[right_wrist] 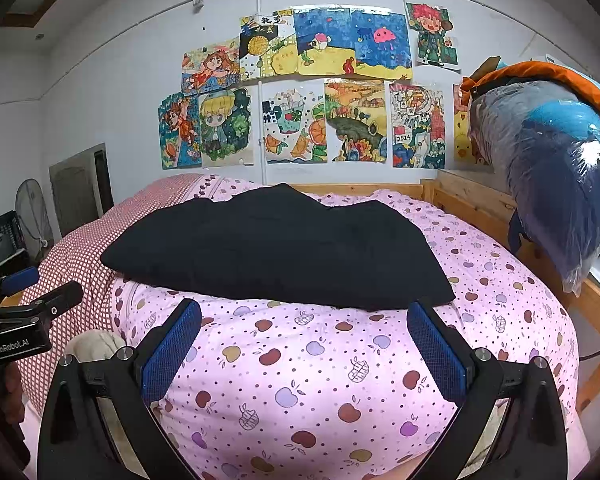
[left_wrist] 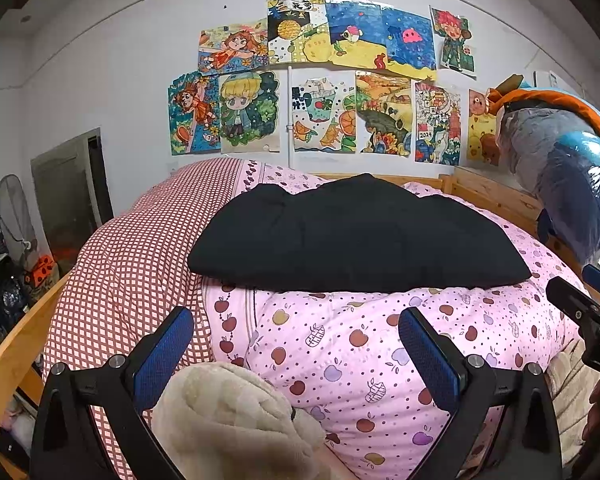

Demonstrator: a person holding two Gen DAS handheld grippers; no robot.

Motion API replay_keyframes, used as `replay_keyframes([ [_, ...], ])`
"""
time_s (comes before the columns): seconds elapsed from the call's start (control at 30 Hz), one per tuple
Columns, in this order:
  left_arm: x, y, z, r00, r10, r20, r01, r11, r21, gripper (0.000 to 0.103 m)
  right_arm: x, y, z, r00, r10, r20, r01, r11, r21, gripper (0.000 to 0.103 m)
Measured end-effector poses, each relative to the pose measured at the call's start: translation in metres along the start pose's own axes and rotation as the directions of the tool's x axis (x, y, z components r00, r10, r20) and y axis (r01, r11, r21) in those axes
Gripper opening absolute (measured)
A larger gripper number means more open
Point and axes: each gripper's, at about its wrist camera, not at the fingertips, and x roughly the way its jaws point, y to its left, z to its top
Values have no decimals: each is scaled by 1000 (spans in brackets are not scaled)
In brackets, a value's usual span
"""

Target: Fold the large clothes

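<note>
nearest the left camera, the left hand-held gripper (left_wrist: 296, 348) has its blue-padded fingers (left_wrist: 164, 354) spread wide with nothing between them, and a beige plush blanket (left_wrist: 228, 420) bunches up just under and between them. the right hand-held gripper (right_wrist: 304, 344) is likewise spread wide and empty, its fingers (right_wrist: 436, 350) hanging over the pink apple-print quilt (right_wrist: 320, 380). each tool shows at the edge of the other's view, and a bit of the person's hand (left_wrist: 598, 412) grips the right handle at the frame edge, though it is too dark to make out well.

beyond the fingertips, the black garment (left_wrist: 352, 236) lies on top of the quilt near the middle of the bed, apart from both grippers; it looks folded into a thick wide bundle with a straight near edge. a red-and-white checked cover (left_wrist: 140, 248) lies beside it on the left. the wooden bed frame (right_wrist: 480, 200) runs around the bedding, and a plastic-wrapped blue and orange bundle (right_wrist: 556, 168) hangs over its right rail. farthest off, colourful drawings (left_wrist: 332, 80) are taped across the white wall
</note>
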Motion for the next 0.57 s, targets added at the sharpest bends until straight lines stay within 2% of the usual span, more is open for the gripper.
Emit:
replay_keyframes([
  [0.57, 1, -2, -3, 1000, 2, -4, -2, 1000, 6, 103, 3, 0, -2, 1000, 2, -14, -2, 1000, 4, 101],
])
